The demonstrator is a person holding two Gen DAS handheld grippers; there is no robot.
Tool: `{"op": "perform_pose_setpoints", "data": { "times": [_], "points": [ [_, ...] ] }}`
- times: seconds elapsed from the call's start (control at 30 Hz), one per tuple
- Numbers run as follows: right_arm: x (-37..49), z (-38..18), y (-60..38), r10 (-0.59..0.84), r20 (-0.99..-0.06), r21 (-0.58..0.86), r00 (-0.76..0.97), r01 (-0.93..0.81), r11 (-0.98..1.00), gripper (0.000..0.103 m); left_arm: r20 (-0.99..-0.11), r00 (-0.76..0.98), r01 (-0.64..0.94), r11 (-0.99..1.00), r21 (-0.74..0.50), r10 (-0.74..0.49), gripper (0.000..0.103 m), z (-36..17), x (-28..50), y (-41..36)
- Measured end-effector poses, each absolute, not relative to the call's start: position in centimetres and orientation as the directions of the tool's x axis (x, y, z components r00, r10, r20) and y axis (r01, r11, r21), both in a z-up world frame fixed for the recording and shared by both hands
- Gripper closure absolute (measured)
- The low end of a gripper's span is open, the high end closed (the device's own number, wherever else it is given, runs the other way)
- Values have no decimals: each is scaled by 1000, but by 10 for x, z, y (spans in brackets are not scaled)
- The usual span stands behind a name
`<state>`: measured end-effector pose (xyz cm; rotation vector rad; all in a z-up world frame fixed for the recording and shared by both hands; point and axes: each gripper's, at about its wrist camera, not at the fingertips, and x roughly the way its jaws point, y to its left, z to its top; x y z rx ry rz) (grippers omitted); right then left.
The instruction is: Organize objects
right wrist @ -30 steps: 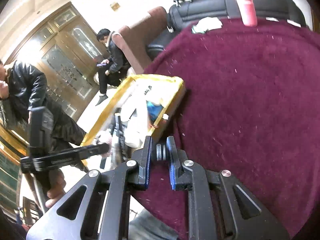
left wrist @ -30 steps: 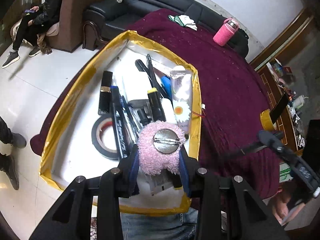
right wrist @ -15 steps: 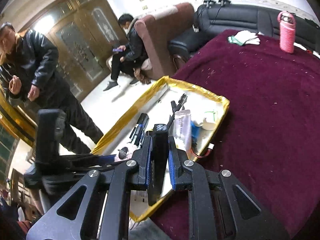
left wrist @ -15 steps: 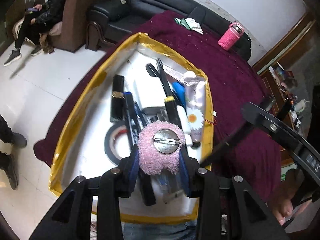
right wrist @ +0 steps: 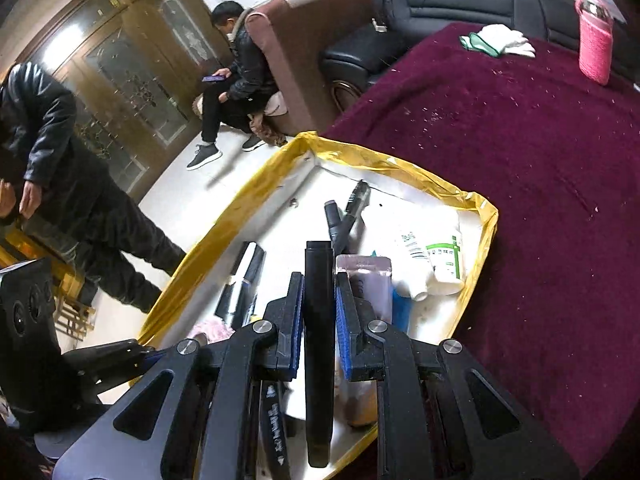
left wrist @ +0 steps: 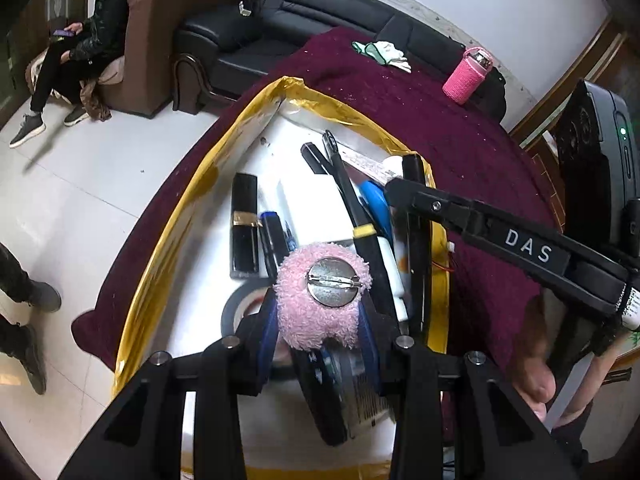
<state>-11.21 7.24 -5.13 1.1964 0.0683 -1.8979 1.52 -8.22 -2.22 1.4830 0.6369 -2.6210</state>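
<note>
I've got the left claw (left wrist: 320,316) clamped on the pink plush brooch (left wrist: 323,290), centre frame over the yellow-rimmed tray (left wrist: 160,236). Right claw (right wrist: 318,308) grips a black pen (right wrist: 318,344) over the tray's lower edge. Risk: claws are close together, could collide on release.

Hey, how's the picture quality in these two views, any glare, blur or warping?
Left wrist view: strong fisheye bending with dark corners; the pink plush brooch is sharp, and the yellow tray rim shows glossy glare. Right wrist view: same warping; bright glare on the glass doors; the black pen is sharp.
</note>
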Motion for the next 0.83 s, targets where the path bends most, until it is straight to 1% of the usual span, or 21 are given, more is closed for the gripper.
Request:
{"op": "perform_pose_setpoints", "data": {
  "times": [0.13,0.2,0.23,0.27,0.3,0.33,0.37,0.4,0.43,0.47,0.6,0.7,0.83],
  "points": [
    [-118,-56,72,-644,-750,399,-151,674,-622,88,-831,-541,254,-918,-306,127,65,-21,7,-83],
    [-121,-56,71,-653,-743,410,-143,673,-615,88,-832,-546,259,-924,-280,99,59,-21,4,-82],
    [-122,-56,72,-659,-739,420,-140,669,-613,87,-834,-547,258,-933,-250,72,58,-21,4,-79],
    [-123,-55,75,-667,-733,434,-134,663,-610,85,-834,-550,263,-940,-216,38,55,-19,5,-76],
    [-123,-55,77,-676,-726,449,-125,658,-605,77,-833,-553,269,-946,-182,3,53,-18,6,-72],
    [-121,-53,81,-685,-718,460,-120,658,-597,71,-831,-556,270,-950,-155,-23,49,-16,7,-69],
    [-119,-50,86,-702,-702,469,-123,662,-585,59,-827,-559,273,-954,-120,-56,43,-13,9,-63],
    [-115,-46,91,-713,-688,471,-135,665,-580,50,-823,-561,278,-957,-87,-88,39,-11,11,-58],
    [-111,-42,98,-721,-677,471,-150,665,-580,47,-821,-558,282,-958,-51,-121,29,-9,13,-51],
    [-106,-39,106,-732,-662,476,-164,662,-579,45,-821,-551,281,-960,-11,-152,25,-7,14,-45],
    [-84,-33,133,-751,-638,494,-170,657,-569,45,-804,-547,288,-954,79,-231,25,-4,21,-26],
    [-68,-37,147,-735,-650,466,-195,662,-588,45,-806,-545,293,-953,78,-233,24,-2,25,-21],
    [-59,-48,159,-728,-663,472,-172,659,-586,45,-801,-546,285,-954,97,-245,24,0,31,-12]
  ]
}}
